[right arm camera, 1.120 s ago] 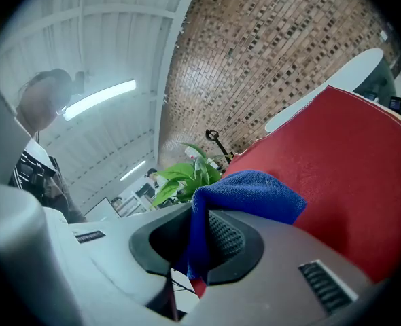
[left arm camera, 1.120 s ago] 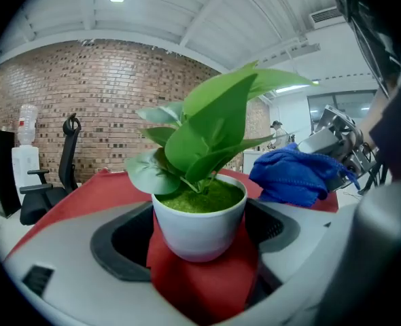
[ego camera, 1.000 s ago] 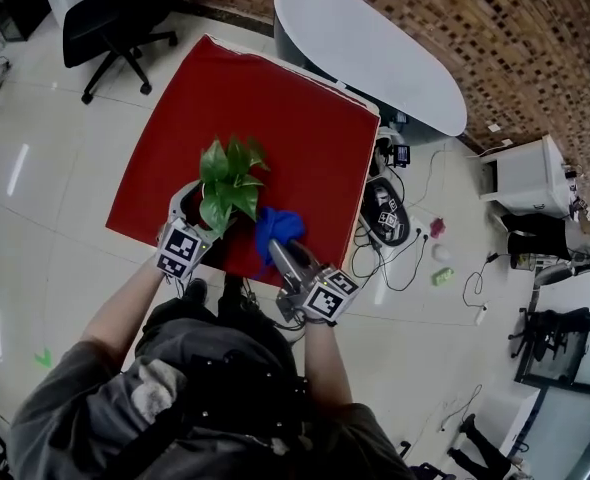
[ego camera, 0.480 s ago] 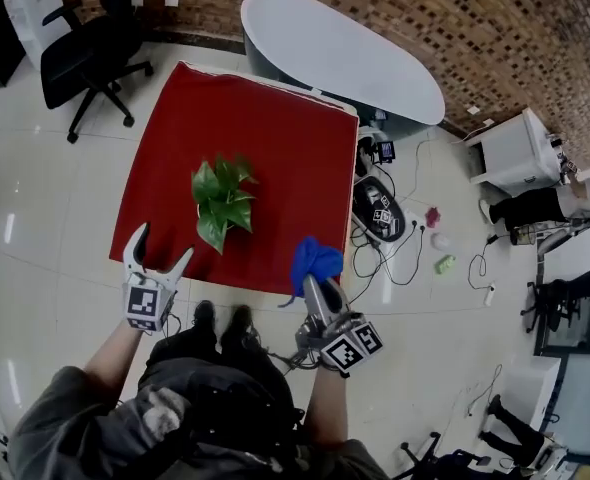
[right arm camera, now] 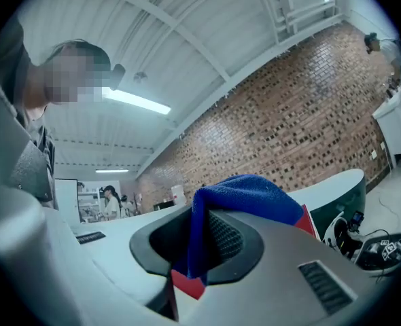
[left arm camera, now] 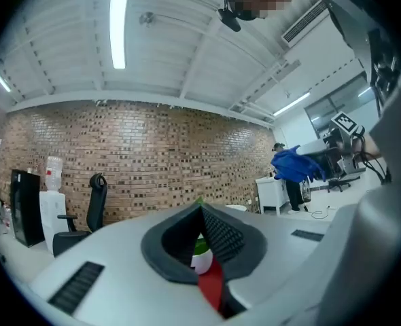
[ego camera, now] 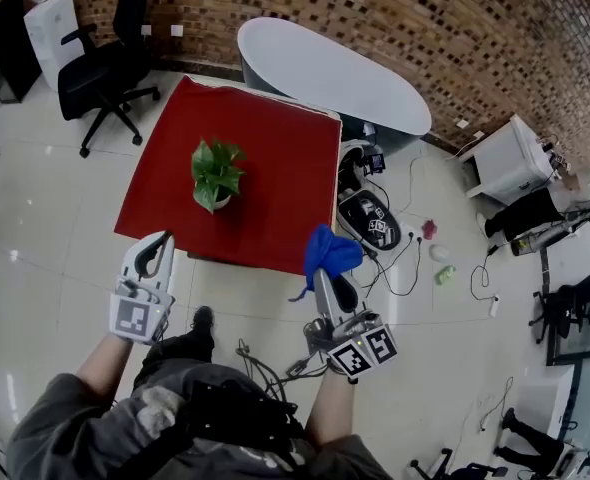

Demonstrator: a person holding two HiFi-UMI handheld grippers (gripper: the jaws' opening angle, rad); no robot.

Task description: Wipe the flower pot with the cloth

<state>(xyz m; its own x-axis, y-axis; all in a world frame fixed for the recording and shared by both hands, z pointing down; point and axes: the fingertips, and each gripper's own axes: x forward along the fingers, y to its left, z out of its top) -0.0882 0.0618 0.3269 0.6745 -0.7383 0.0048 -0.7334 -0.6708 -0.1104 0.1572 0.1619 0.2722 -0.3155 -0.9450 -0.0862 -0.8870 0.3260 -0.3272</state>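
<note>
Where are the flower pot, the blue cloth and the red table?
flower pot (ego camera: 219, 205): head view, on its white side.
blue cloth (ego camera: 332, 253): head view, middle of the bunched fabric.
red table (ego camera: 280, 158): head view, bare part of its top.

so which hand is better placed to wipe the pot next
Right, probably: the right gripper has its jaws shut on the blue cloth. The left gripper has just closed its jaws on nothing. Both hang off the red table, apart from the flower pot.
</note>
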